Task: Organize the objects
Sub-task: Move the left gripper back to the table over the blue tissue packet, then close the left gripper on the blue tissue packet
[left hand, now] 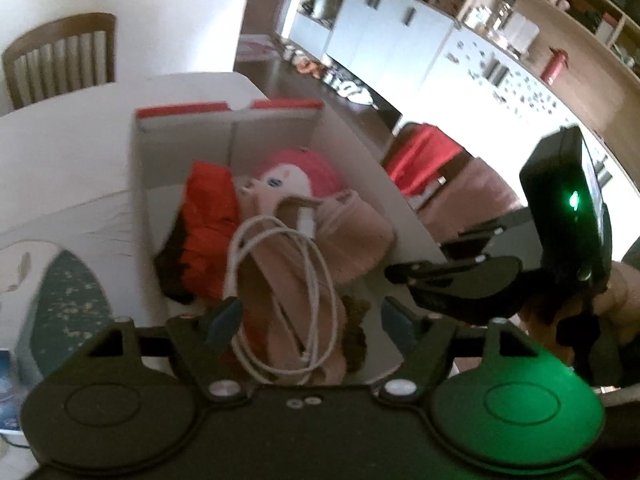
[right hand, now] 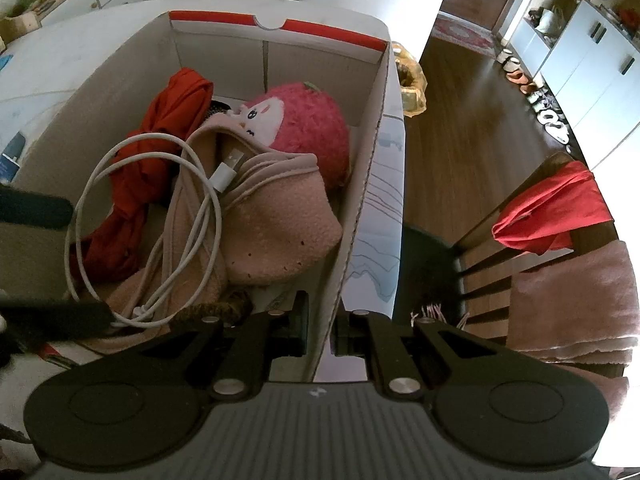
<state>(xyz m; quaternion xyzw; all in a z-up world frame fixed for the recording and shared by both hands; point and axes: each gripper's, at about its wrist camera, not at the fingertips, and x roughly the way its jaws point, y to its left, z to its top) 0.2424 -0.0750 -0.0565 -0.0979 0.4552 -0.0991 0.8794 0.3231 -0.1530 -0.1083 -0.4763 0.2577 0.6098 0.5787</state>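
Observation:
A white cardboard box with a red rim [right hand: 362,184] stands open on the table. It holds a pink plush toy [right hand: 308,128], a red cloth [right hand: 136,188], a pink fleece garment [right hand: 280,228] and, on top, a coiled white charging cable [right hand: 148,220]. My right gripper [right hand: 322,326] is shut on the box's right wall near its front corner. In the left wrist view my left gripper [left hand: 312,318] hangs open just above the cable [left hand: 280,280], with nothing pressed between its pads. The left gripper's fingers [right hand: 36,208] show as dark bars at the right wrist view's left edge.
The box sits on a white table [left hand: 60,152] with a wooden chair [left hand: 60,56] behind it. A green speckled object [left hand: 68,304] lies left of the box. To the right, a chair [right hand: 500,256] carries a red cloth [right hand: 552,208] and a pink towel. A yellow bag [right hand: 410,80] hangs beyond the box.

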